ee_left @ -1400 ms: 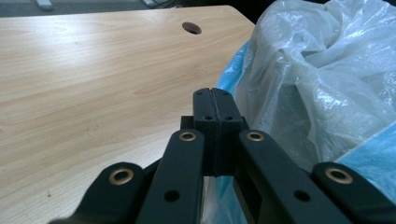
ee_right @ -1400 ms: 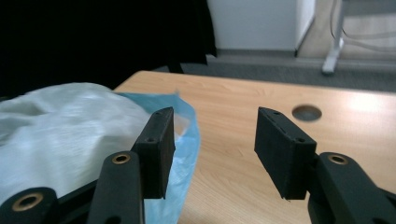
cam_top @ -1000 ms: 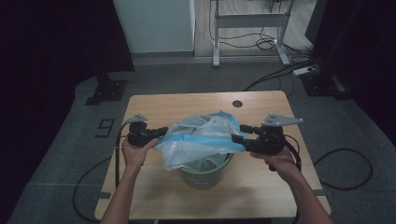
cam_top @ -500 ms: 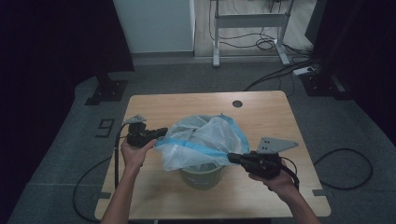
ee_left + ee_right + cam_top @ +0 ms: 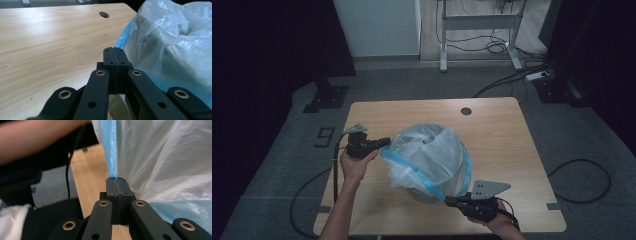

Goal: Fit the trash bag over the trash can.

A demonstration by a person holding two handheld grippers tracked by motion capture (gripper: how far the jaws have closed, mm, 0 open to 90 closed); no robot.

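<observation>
A clear plastic bag (image 5: 432, 155) with a blue rim band is draped over a small round bin (image 5: 419, 194) at the middle of the wooden table (image 5: 492, 130). My left gripper (image 5: 384, 143) is at the bag's left side, with its jaws shut on the blue rim. In the left gripper view its jaws (image 5: 115, 50) meet right at the bag's edge (image 5: 175, 50). My right gripper (image 5: 449, 201) is low at the bag's near right, shut on the blue rim. In the right gripper view the blue band (image 5: 111, 150) runs straight into the closed jaw tips (image 5: 117, 180).
A round cable hole (image 5: 466, 111) lies in the table's far right part. Behind the table stand a white panel (image 5: 377, 27) and a metal desk frame (image 5: 477, 22). Cables (image 5: 582, 175) lie on the grey floor to the right. A person's forearm (image 5: 37, 140) crosses the right gripper view.
My right gripper has dropped from the bag's right side to its near right corner and now pinches the blue rim, which is pulled taut. The left gripper has stayed put.
</observation>
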